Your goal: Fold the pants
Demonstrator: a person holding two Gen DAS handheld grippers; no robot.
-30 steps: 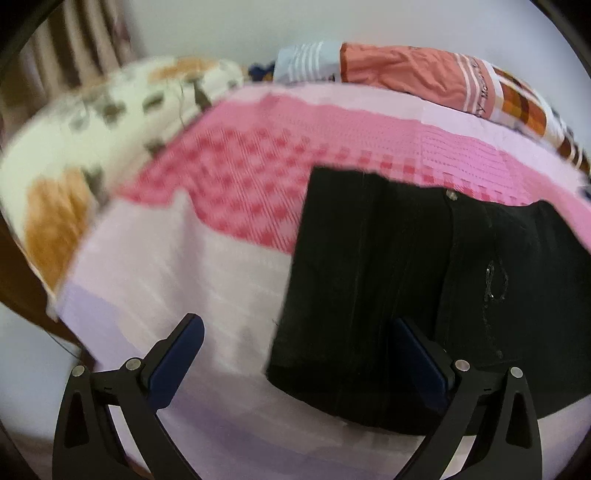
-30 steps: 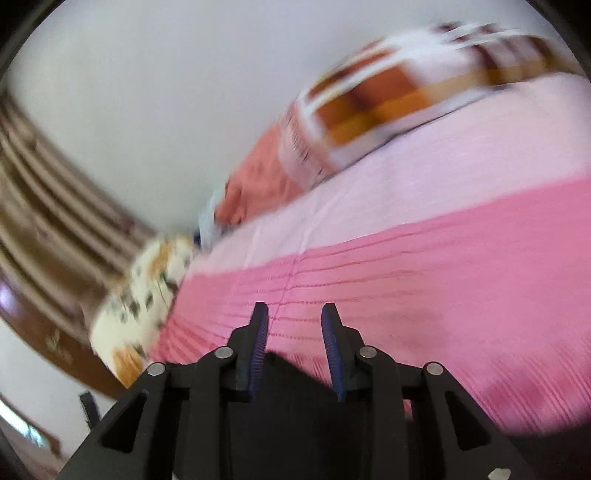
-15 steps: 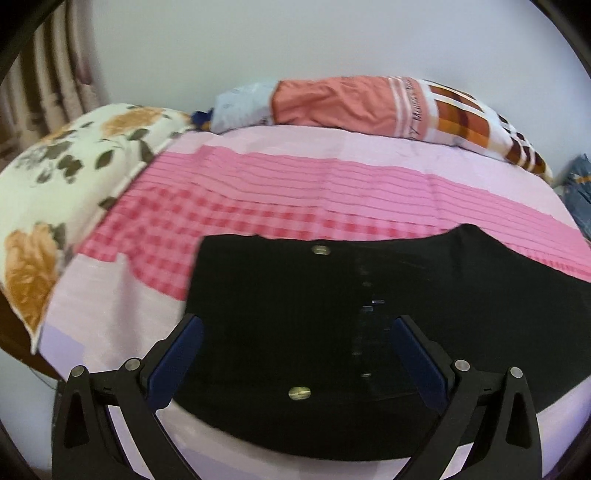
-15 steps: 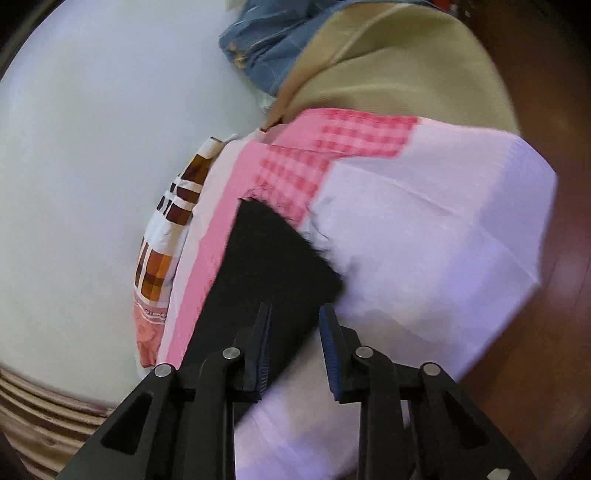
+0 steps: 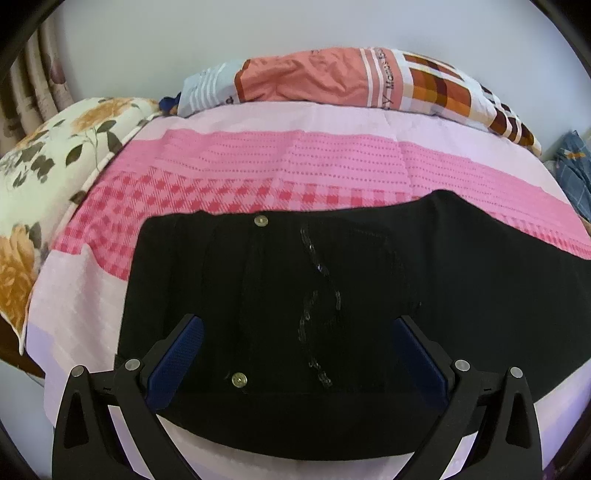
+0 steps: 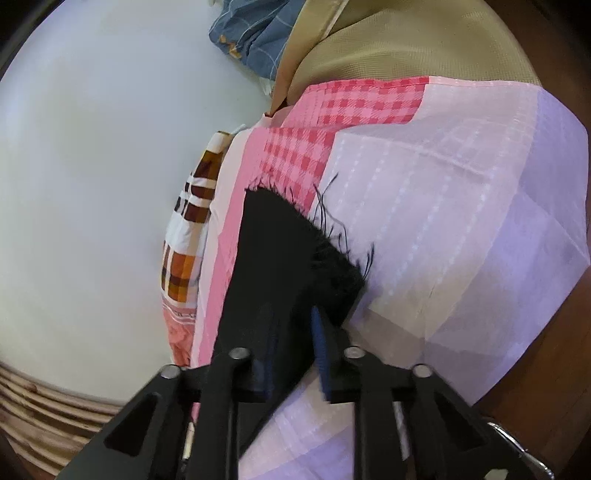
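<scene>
Black pants point(image 5: 332, 295) lie flat on a pink checked bedspread point(image 5: 258, 173), waist end to the left with two brass buttons point(image 5: 239, 379) showing. My left gripper point(image 5: 295, 343) is wide open just above the waist area, one finger on each side. In the right wrist view the frayed leg hem point(image 6: 291, 251) of the pants lies on the spread. My right gripper point(image 6: 295, 332) hovers over that hem with its fingers a narrow gap apart, holding nothing I can see.
A floral pillow point(image 5: 44, 177) lies at the left. An orange and checked pillow point(image 5: 351, 81) lies against the back wall. Blue clothing point(image 6: 255, 33) and a tan cover point(image 6: 406, 44) sit at the bed's far end. The wooden floor point(image 6: 554, 350) lies past the bed edge.
My left gripper has steadied and come closer over the pants' waist, still open. My right gripper has swung from the bed's middle to the leg hem and moved nearer to it.
</scene>
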